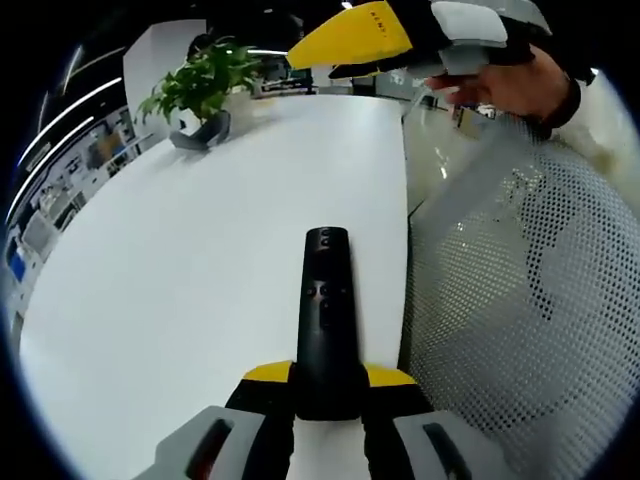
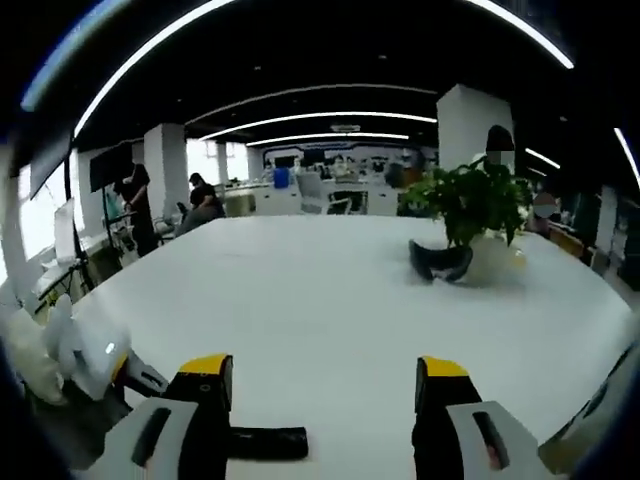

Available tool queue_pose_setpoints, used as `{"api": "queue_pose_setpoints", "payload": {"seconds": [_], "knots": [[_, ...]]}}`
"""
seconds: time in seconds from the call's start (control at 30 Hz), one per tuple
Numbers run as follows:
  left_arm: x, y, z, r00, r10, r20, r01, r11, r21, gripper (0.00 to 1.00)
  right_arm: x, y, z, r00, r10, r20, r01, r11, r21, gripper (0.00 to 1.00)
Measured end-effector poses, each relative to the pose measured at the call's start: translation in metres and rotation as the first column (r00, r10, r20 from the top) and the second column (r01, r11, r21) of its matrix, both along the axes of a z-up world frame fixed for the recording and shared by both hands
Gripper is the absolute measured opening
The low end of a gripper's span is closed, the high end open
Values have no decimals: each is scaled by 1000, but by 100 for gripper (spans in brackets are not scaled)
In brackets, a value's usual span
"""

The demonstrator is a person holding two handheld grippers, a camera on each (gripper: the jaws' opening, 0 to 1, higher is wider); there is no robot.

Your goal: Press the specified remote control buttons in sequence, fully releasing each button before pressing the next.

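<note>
A broad white counter (image 1: 200,260) is seen stretching away in both views, with an open office behind it in the right gripper view, where people are seen standing and sitting at the far left. A perforated white chair back (image 1: 520,300) is seen beside the counter's edge in the left gripper view. A potted plant (image 2: 470,215) is set well back on the counter. The black remote control (image 1: 326,315) is held lengthwise over the counter, its near end clamped between the yellow-tipped jaws of the left claw (image 1: 328,385). The right claw (image 2: 322,375) is held wide apart with nothing between its jaws; it is carried in a hand (image 1: 515,85).
</note>
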State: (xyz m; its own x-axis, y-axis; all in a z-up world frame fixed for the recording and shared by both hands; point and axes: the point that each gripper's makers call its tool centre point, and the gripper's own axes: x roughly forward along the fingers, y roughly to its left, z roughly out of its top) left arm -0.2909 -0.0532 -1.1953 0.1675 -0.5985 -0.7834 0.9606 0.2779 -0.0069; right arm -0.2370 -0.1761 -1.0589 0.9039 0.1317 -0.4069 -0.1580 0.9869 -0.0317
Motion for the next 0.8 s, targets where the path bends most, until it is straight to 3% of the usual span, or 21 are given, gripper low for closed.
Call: {"api": "queue_pose_setpoints", "payload": {"seconds": [0.07,0.2,0.43,0.6,0.8], "knots": [[2,2,0,1000,-15,7,15,1000,8,24,-2,-12,-7,998,-47,-33,46,998,-50,83],[9,7,0,998,-50,33,49,998,30,24,-1,-18,0,997,-83,6,82,996,26,87],[18,14,0,994,-105,38,102,993,55,24,-2,-14,-12,997,-60,-42,57,996,-71,88],[27,19,2,987,-146,62,141,986,84,23,-2,-16,-12,997,-63,-46,60,996,-64,89],[57,29,8,986,-149,82,139,984,113,23,-3,-12,-17,997,-47,-68,42,997,-72,88]]}}
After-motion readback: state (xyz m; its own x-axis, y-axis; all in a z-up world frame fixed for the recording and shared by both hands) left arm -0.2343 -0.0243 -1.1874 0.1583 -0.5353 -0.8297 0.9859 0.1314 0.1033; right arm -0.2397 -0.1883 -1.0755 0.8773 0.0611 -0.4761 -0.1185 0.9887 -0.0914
